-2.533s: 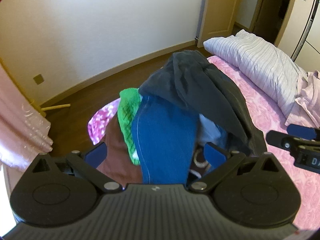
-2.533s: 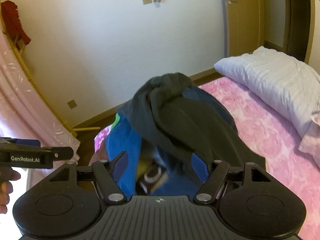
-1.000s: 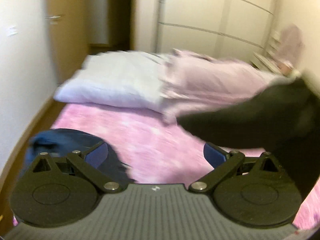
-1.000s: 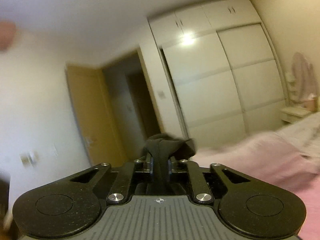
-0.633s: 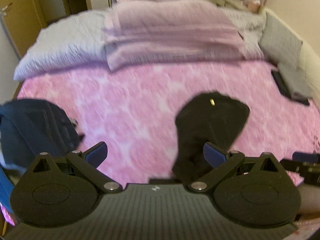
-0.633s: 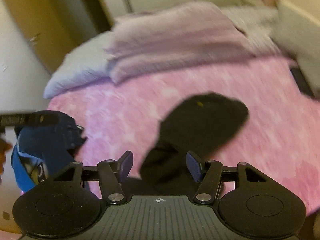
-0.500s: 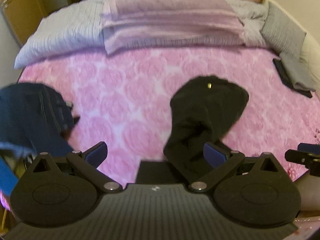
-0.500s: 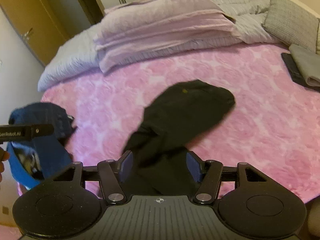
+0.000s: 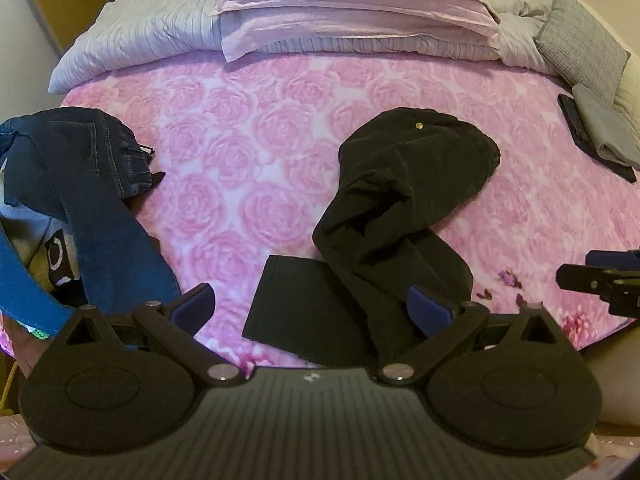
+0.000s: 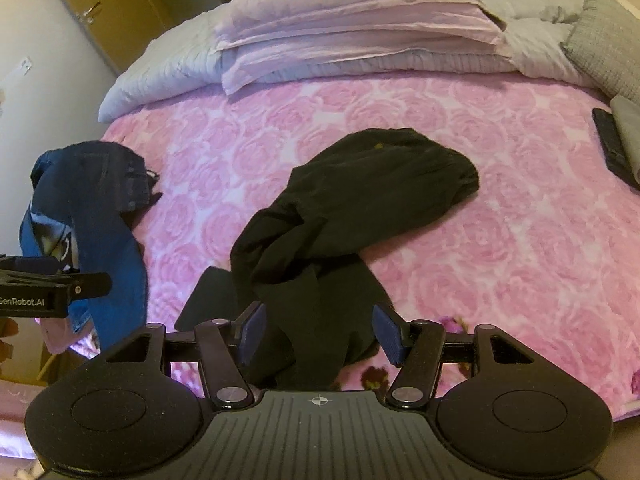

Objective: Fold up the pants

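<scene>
Black pants (image 9: 404, 184) lie crumpled on the pink rose bedspread (image 9: 248, 152), waist with a brass button at the far end, legs bunched toward me. My left gripper (image 9: 312, 308) hovers open above a flat leg end, and its pads do not press the cloth. My right gripper (image 10: 320, 332) also stands open over the twisted legs of the black pants (image 10: 360, 208), with cloth below the gap and not pinched. Each view shows the other tool at its edge: the right gripper (image 9: 600, 280) and the left gripper (image 10: 52, 288).
A heap of blue jeans (image 9: 80, 200) and other clothes hangs over the bed's left corner, and the jeans (image 10: 88, 208) show in the right wrist view too. Folded quilts (image 9: 352, 4) and a grey cushion (image 9: 580, 40) line the far side. Folded grey and dark clothes (image 9: 600, 136) lie at the right.
The right gripper, shut on the black pants a second ago, has opened and dropped them on the bed. Both grippers have swung from the clothes heap and sunk toward the bedspread.
</scene>
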